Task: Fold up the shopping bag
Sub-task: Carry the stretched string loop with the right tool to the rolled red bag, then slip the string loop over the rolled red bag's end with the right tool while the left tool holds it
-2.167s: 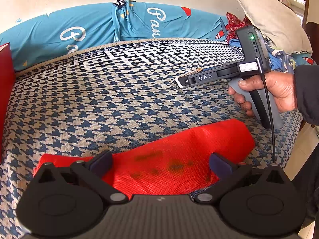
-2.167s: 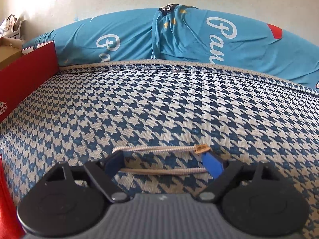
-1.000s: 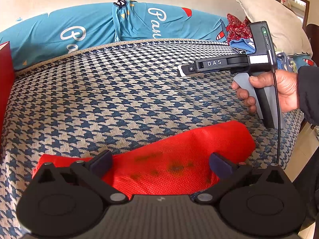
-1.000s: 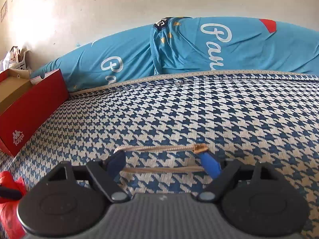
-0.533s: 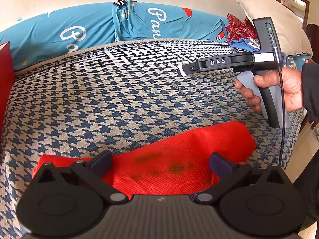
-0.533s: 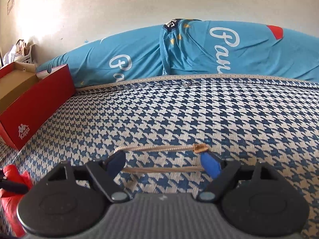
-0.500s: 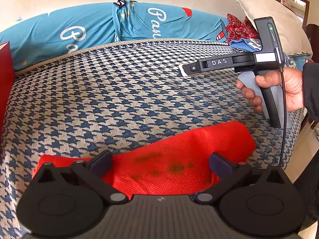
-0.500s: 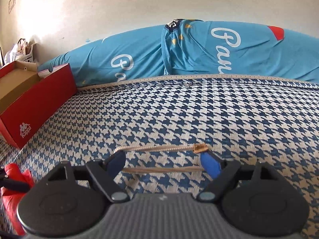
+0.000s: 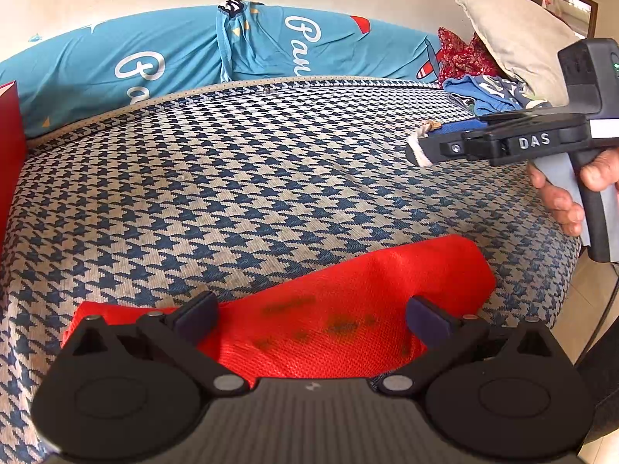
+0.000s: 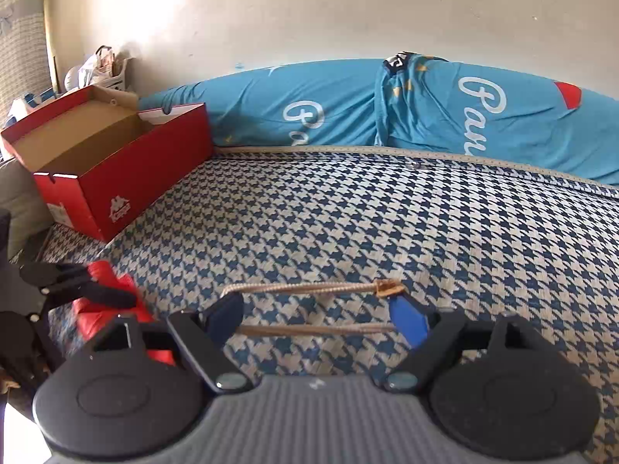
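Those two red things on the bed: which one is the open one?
The red shoe box by the blue bolster: its lid is up, showing a brown inside. The red shopping bag lies flattened under the left gripper.

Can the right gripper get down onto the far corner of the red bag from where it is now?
Probably yes. The right gripper hangs above the houndstooth bed cover, jaws open and holding nothing, with only bare cover between it and the red bag. The left gripper sits over the bag's near edge, not that corner.
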